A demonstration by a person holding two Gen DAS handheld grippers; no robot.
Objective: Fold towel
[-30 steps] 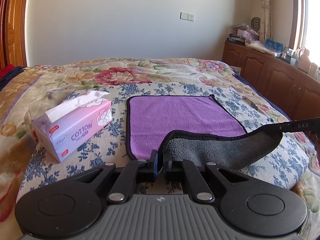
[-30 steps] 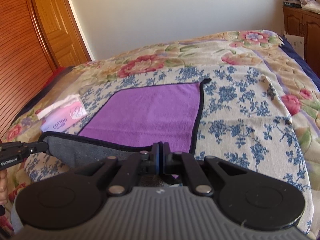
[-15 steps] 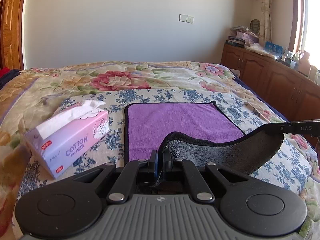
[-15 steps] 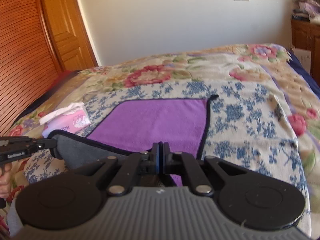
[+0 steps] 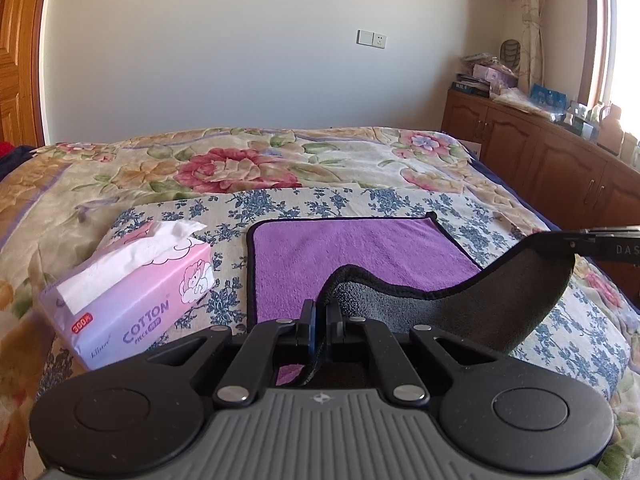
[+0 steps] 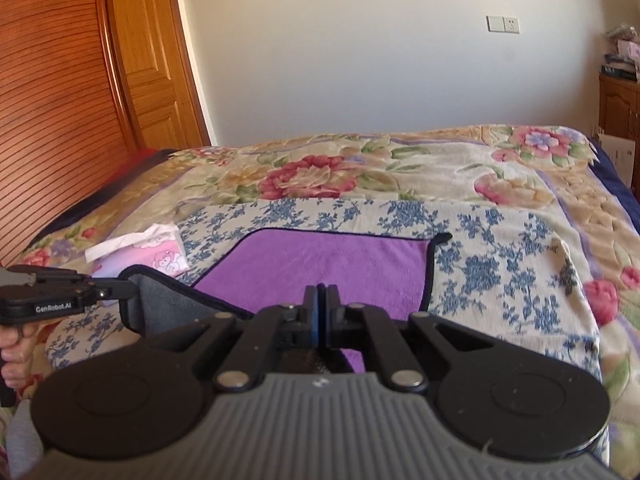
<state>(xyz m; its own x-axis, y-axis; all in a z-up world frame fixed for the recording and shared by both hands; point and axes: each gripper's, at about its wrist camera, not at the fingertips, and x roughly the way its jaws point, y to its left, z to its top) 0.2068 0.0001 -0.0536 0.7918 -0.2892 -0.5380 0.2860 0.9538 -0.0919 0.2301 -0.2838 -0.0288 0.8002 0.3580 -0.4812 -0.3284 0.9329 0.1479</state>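
Observation:
A purple towel (image 5: 360, 252) with a black hem and grey underside lies on the bed; it also shows in the right wrist view (image 6: 328, 268). Its near edge is lifted off the bed and curls over, grey side (image 5: 460, 312) showing. My left gripper (image 5: 320, 320) is shut on the near left corner. My right gripper (image 6: 321, 312) is shut on the near right corner. Each gripper shows in the other's view, the right (image 5: 600, 244) and the left (image 6: 60, 294), holding its corner in the air. The far half lies flat.
A pink tissue box (image 5: 128, 300) sits left of the towel, close to its left edge. The flowered quilt (image 5: 240, 168) covers the bed. A wooden cabinet (image 5: 560, 160) stands to the right, a wooden door (image 6: 152, 60) to the left.
Both grippers have risen and moved forward with the near edge of the towel. More of the grey underside curls over the purple side.

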